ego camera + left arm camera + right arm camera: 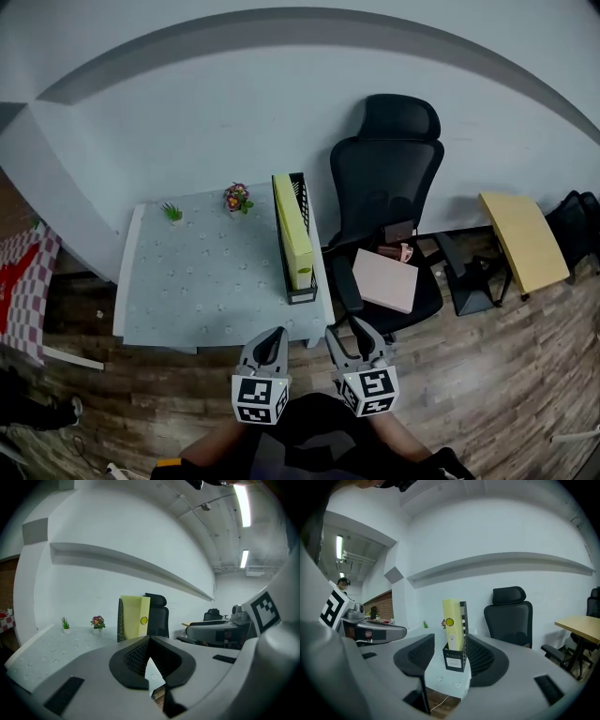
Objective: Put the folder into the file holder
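A yellow folder (293,230) stands upright inside the black mesh file holder (302,292) at the right edge of the pale table (187,281). Both grippers hang close to my body, off the table's front edge and apart from the holder. My left gripper (273,345) has its jaws closed to a thin slit with nothing between them; its view shows the folder (136,616) and holder (120,620) far ahead. My right gripper (351,339) is open and empty, and the folder (452,623) in its holder (454,658) shows through the gap between its jaws.
A black office chair (384,187) stands right of the table with a pink flat item (386,279) on its seat. A wooden desk (525,239) is further right. A flower pot (236,197) and a small green plant (172,213) sit at the table's back.
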Motion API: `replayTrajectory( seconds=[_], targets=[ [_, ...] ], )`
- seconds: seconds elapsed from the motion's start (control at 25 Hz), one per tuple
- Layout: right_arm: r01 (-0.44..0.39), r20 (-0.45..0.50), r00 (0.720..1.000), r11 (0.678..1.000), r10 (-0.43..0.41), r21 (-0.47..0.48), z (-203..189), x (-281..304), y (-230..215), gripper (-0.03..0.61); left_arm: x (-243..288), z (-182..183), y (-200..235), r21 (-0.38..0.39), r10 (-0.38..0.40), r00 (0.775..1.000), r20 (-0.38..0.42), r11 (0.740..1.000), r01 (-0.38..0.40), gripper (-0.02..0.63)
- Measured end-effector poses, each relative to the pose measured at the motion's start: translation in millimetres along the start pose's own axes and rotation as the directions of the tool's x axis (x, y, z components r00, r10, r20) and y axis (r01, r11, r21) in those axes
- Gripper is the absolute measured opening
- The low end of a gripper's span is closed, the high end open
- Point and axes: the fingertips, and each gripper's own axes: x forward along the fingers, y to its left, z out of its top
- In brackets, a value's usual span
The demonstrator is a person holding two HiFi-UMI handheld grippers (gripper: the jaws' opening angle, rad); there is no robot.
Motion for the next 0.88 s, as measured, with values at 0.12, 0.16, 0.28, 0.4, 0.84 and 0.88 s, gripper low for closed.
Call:
replayTrajectory(
  seconds=[0.12, 0.16, 0.28, 0.4, 0.84, 0.88],
  targets=[
    [-0.038, 0.003, 0.999, 0.999, 0.038, -0.009, -4.1, -17.2, 0.8, 0.216, -14.6, -6.7, -16.9, 0.001, 0.033, 0.999, 0.0, 0.999, -0.033, 0.005],
    [-0.049, 0.004, 0.999, 0.999, 0.049, -0.012, -5.7, -22.5, 0.9, 0.216, -19.1, -8.8, -22.2, 0.002, 0.043, 0.999, 0.002, 0.999, -0.043, 0.005],
    [-0.079, 0.003, 0.997, 0.997, 0.079, -0.021, -9.4, -37.5, 2.8, 0.216, -32.2, -16.3, -36.0, -0.001, 0.069, 0.998, 0.005, 0.998, -0.069, 0.005],
    [-0.107, 0.001, 0.994, 0.993, 0.107, -0.041, -12.2, -48.7, 4.5, 0.216, -39.8, -24.7, -45.4, -0.009, 0.09, 0.996, 0.002, 0.996, -0.09, 0.005],
    [-0.121, -0.012, 0.993, 0.991, 0.12, -0.063, -23.0, -74.1, 3.2, 0.213, -51.3, -26.4, -70.8, 0.008, 0.099, 0.995, 0.016, 0.995, -0.099, 0.005],
    [-0.118, -0.01, 0.993, 0.991, 0.117, -0.062, -22.7, -75.8, 1.8, 0.213, -51.3, -25.2, -72.6, 0.012, 0.097, 0.995, 0.016, 0.995, -0.097, 0.005]
  ],
)
